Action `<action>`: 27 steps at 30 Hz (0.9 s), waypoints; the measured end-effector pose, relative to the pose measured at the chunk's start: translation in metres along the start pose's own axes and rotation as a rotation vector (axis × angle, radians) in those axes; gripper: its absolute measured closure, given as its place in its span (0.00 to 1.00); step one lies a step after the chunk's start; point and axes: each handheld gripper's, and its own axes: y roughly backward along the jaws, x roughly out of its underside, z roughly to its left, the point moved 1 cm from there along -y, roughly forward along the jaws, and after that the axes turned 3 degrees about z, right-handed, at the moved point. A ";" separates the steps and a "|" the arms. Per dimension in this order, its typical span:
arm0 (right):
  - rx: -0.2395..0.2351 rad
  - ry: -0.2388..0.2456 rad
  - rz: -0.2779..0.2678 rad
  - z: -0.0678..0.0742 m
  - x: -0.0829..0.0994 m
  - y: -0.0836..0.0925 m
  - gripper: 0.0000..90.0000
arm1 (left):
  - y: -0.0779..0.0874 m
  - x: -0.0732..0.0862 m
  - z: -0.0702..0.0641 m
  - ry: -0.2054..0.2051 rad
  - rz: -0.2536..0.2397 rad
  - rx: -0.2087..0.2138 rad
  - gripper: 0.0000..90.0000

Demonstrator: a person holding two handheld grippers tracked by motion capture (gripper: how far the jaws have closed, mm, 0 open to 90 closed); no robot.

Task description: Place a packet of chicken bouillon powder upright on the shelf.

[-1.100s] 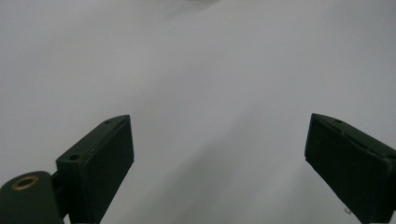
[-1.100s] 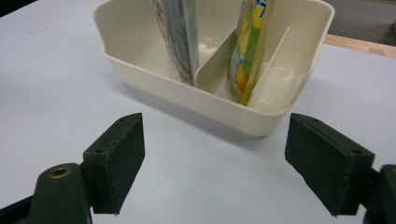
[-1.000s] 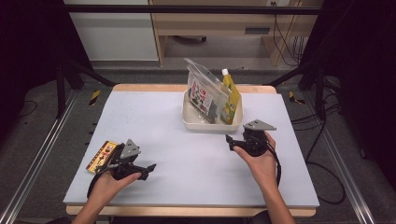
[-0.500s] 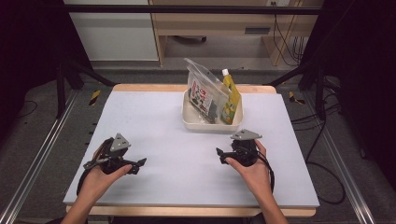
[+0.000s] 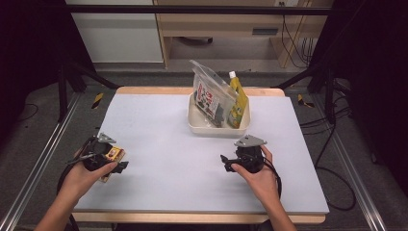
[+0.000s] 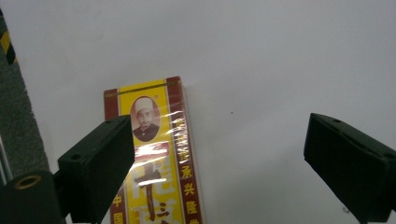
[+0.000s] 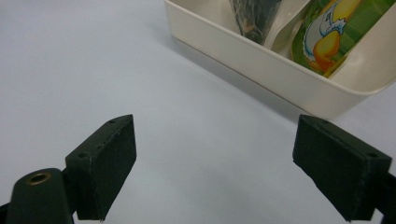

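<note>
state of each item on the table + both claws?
Yellow-and-red flat packet: lying flat, under the left claw, ungripped.
Cream plastic bin: upright, loaded.
Clear printed bag: standing in bin.
Yellow spouted pouch: upright, capped.
Left claw: open.
Right claw: open, empty.

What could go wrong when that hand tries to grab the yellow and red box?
1. The yellow and red box lies flat under the left gripper, off toward one jaw rather than centred, so closing now might only nudge it.
2. It sits near the table's left edge, so a push could slide it off.
3. Its shiny wrap may slip between the jaws.
</note>
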 end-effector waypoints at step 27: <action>0.019 -0.009 0.016 -0.003 0.003 0.000 0.16 | -0.011 0.008 0.029 0.057 0.192 -0.008 0.14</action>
